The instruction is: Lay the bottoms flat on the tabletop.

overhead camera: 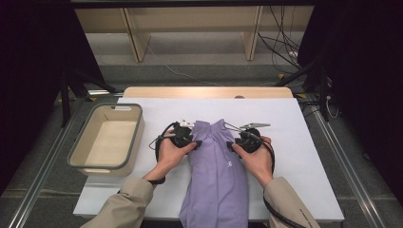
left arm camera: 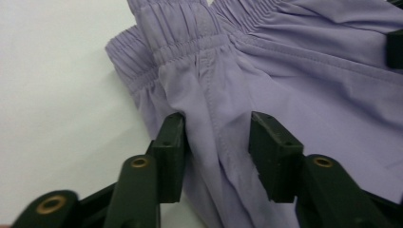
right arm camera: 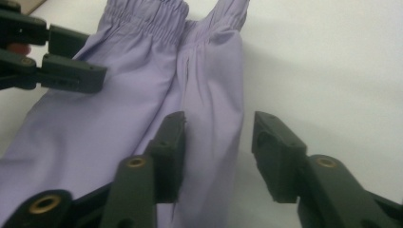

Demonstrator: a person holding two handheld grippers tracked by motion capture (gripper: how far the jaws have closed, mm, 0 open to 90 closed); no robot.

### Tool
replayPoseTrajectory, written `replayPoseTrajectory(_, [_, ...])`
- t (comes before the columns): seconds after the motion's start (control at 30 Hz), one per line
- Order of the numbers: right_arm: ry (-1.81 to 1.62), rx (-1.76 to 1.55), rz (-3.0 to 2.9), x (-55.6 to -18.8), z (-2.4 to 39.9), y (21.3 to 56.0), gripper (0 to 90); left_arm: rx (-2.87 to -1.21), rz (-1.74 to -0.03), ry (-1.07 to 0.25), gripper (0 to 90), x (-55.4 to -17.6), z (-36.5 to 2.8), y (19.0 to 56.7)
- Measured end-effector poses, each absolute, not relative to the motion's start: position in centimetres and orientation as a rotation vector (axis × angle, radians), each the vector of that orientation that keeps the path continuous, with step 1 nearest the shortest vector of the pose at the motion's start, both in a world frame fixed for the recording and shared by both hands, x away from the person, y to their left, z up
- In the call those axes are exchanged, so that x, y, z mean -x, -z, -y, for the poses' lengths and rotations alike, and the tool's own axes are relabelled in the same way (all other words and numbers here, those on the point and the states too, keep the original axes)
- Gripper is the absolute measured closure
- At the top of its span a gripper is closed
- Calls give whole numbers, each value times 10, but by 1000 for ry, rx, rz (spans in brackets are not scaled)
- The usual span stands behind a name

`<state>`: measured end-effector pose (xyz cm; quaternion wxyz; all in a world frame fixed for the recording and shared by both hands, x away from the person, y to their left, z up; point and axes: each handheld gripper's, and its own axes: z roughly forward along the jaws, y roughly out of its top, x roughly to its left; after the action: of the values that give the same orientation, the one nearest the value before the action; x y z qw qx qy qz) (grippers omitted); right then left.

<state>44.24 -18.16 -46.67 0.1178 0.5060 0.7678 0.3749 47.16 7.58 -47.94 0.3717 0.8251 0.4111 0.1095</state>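
Counter: a white sheet (overhead camera: 294,142) covers the counter top, with dark floor, cables and a pale wooden frame beyond it.
Left tongs (left arm camera: 216,142): jaws apart, straddling a ridge of cloth at the left edge of the shorts (left arm camera: 304,85); the pads do not look pressed together, so nothing is held yet. From above, the left tongs (overhead camera: 196,142) sit at the garment's left side, just below the waistband.
Right tongs (right arm camera: 217,142): jaws also apart, around the folded right edge of the shorts (right arm camera: 119,95); the left pad brushes the cloth, the right pad stands clear over the white sheet. From above, the right tongs (overhead camera: 231,146) mirror the other pair.
Shorts: lilac, elastic waistband (left arm camera: 185,33) pointing away from the person, laid lengthwise in the middle of the counter, legs hanging over the near edge.
Bin (overhead camera: 107,137): grey-rimmed, beige, to the left, well apart from the cloth.
Risk, thin bite: each pair may close on one layer alone, so the under layer would stay behind and the fold come out crooked.
Risk, uneven pull: if one side closes sooner or deeper, the waistband would skew.
Risk, slide: the overhanging legs could drag the garment toward the near edge once it is lifted.
Hedge: how many layers lie between the pads I cannot tell; the edges are bunched.
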Motion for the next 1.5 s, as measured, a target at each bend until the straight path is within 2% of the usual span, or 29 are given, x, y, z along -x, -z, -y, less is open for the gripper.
replayPoseTrajectory(0.13, [-1091, -1473, -2245, -442, 178, 470, 789, -2116, -1038, -281, 720, -471, -76, 478])
replayPoseTrajectory(0.27, [-1093, -1472, -2229, -440, 181, 468, 888, -2093, -1033, -248, 856, -470, -80, 473])
replayPoseTrajectory(0.53, [-1089, -1477, -2201, -440, 187, 467, 899, -2059, -1028, -200, 878, -467, -90, 460])
replayPoseTrajectory(0.9, [-1080, -1504, -2171, -440, 206, 461, 900, -2060, -1028, -209, 877, -465, -118, 440])
replayPoseTrajectory(1.2, [-1068, -1535, -2144, -439, 229, 457, 900, -2073, -1066, -216, 876, -470, -139, 437])
replayPoseTrajectory(1.5, [-1058, -1552, -2114, -439, 250, 449, 900, -2096, -1091, -253, 872, -481, -140, 440])
